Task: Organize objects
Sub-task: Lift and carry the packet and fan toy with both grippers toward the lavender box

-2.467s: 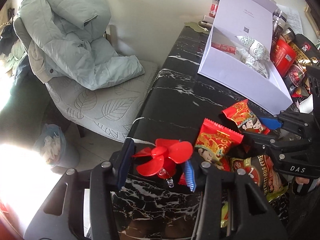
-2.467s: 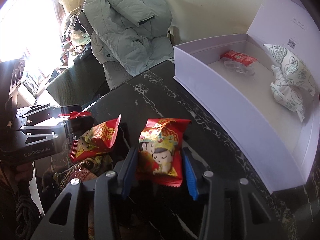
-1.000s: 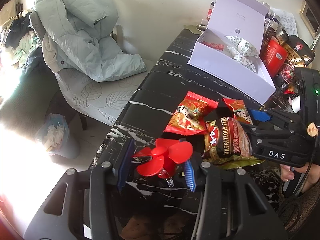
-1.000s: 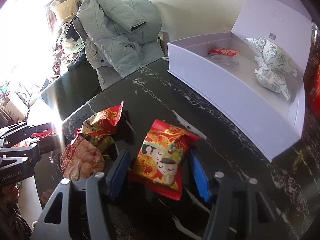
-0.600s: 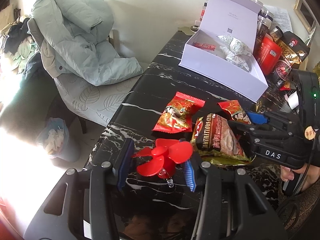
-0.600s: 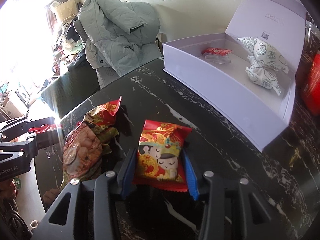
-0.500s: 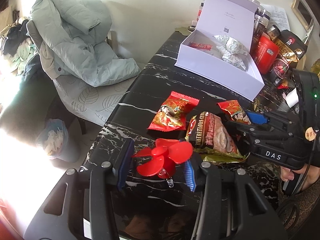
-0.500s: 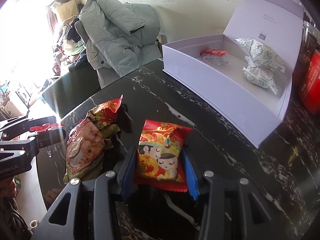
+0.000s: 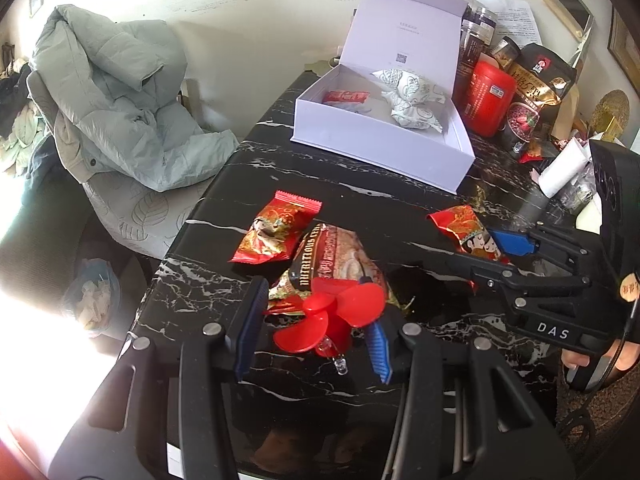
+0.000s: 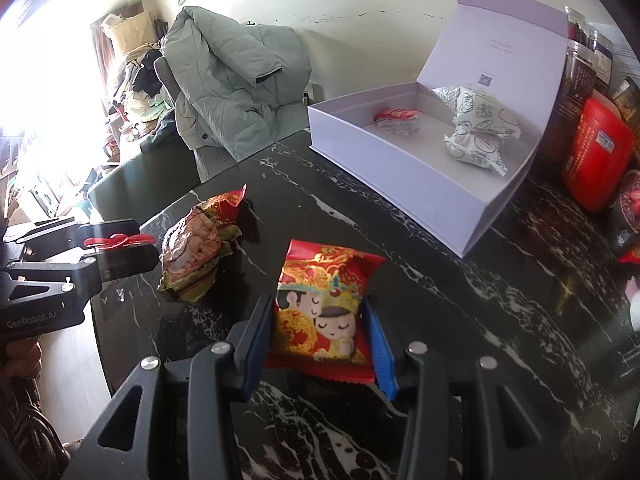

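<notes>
My left gripper [image 9: 312, 320] is shut on a small red toy fan [image 9: 332, 316], held above the black marble table [image 9: 280, 176]. My right gripper [image 10: 320, 332] is shut on a red snack packet with a cartoon couple [image 10: 320, 308], also seen in the left wrist view [image 9: 468, 232]. A second red packet [image 9: 276, 228] and a brown cereal bag [image 9: 332, 256] lie on the table between the grippers. An open white box [image 9: 380, 148] stands farther back, holding a small red packet [image 9: 346, 97] and a patterned white pouch [image 9: 412, 100].
Red canister [image 9: 490, 104], jars and snack bags [image 9: 536, 92] crowd the table's far right. A chair with a grey-green jacket [image 9: 120, 100] stands left of the table. A paper roll [image 9: 564, 168] lies at the right edge. A bin [image 9: 92, 300] sits on the floor.
Both grippers have pulled back and up from the box with their loads. The cereal bag has come into view and now lies upright beside the second red packet.
</notes>
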A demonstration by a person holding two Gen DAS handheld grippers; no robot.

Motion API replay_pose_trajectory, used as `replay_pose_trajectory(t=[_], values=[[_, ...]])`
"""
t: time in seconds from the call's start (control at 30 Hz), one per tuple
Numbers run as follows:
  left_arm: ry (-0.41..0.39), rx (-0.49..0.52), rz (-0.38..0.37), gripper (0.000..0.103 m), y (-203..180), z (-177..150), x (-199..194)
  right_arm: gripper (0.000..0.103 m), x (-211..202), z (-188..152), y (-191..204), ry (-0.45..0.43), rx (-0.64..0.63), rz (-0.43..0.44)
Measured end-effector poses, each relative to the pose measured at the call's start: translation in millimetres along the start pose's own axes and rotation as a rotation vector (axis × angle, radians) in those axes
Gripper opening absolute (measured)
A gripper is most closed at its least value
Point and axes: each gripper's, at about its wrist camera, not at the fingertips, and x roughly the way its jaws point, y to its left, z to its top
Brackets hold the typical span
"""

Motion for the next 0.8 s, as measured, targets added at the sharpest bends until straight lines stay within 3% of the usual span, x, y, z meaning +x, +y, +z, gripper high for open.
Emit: replay_pose_trajectory(t=[0.8], values=[[0.048,0.172,-0.127,0.044,-78,12,19,0.046,-37,-33,-37,-0.002,0.08,-0.022]])
